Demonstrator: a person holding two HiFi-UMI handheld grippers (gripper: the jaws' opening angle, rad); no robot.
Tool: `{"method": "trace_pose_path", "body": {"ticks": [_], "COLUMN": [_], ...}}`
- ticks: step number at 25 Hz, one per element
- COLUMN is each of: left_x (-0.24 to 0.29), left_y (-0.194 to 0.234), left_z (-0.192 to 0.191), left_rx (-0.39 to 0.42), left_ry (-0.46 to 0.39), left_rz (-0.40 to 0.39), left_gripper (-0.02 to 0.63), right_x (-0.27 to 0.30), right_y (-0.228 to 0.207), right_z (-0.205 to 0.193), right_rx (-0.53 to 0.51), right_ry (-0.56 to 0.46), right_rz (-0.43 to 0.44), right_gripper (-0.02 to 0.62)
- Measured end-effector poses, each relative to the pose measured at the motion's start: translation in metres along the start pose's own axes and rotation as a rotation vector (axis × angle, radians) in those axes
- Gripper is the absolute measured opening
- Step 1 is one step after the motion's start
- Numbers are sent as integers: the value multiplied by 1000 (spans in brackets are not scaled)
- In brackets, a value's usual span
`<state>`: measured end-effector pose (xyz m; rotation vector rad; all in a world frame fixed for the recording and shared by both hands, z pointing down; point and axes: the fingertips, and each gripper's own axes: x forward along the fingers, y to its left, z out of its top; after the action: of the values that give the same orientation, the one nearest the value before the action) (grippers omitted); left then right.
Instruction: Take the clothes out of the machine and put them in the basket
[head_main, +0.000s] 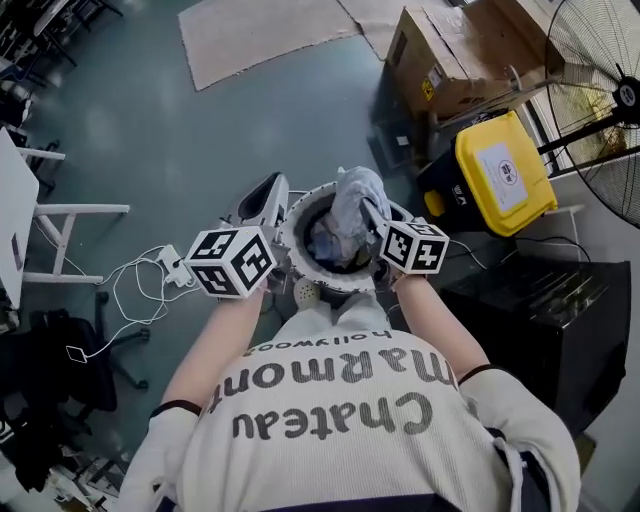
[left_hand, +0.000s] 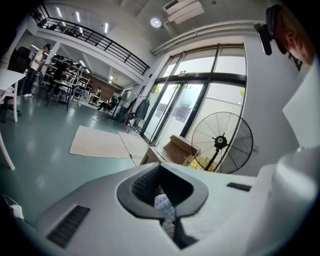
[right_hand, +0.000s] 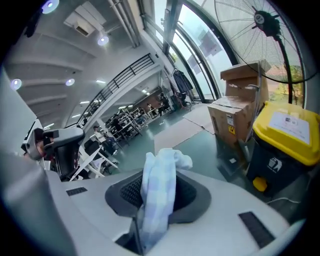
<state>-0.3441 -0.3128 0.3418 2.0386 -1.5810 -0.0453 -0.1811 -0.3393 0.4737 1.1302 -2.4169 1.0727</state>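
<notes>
**Fig. 1. Both grippers at the mouth of the container, head view and both gripper views.**

- **Container.** A white round container with a perforated rim (head_main: 296, 228) stands on the teal floor at the person's feet. A heap of mixed clothes (head_main: 328, 248) lies inside it. The views do not settle whether this is the machine's drum or the basket.
- **Right gripper.** The right gripper (head_main: 368, 212) has its jaws drawn nearly together on a pale blue-and-white checked cloth (right_hand: 159, 185).
  - The cloth is pinched low in the pads, and its free end stands bunched above them.
  - It is held over the far-right part of the rim. This is probably so that the hanging length passes the edge without catching.
- **Left gripper.** The left gripper (head_main: 268, 198) sits at the near-left side of the rim with its jaws likewise nearly closed.
  - A fold of checked cloth (left_hand: 162, 204) shows where the pads meet and appears nipped there.
  - Whether it is the same piece cannot be told.
  - A second hold of this kind would keep a long garment spread between two points, not dragging.
- **Surroundings.** Three things stand on the floor well apart from the container, beyond its right side:
  - a black bin with a yellow lid (head_main: 500, 175);
  - a brown cardboard box (head_main: 455, 55);
  - a black pedestal fan (head_main: 610, 100).
- **Stage, as judged.** Clothes remain heaped in the container and one piece is in hand, so the transfer appears to be mid-course.
</notes>
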Motion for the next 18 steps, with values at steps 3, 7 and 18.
{"method": "trace_pose_path", "body": {"ticks": [3,7,18], "left_x": [6,15,51], "left_y": [13,25,42], "left_z": [-12,-37,-149], "left_rx": [6,9,-48], "left_ry": [48,121,329], "left_rz": [-24,-61,-49], "left_gripper": [8,8,8], "right_x": [4,5,8], "right_y": [-8,-23,-59], "right_z": [-14,-33,-100], "right_rx": [49,117,193], "right_ry": [-4,-15,103], "right_rz": [-49,-119,-172], "right_gripper": [117,117,117]}}
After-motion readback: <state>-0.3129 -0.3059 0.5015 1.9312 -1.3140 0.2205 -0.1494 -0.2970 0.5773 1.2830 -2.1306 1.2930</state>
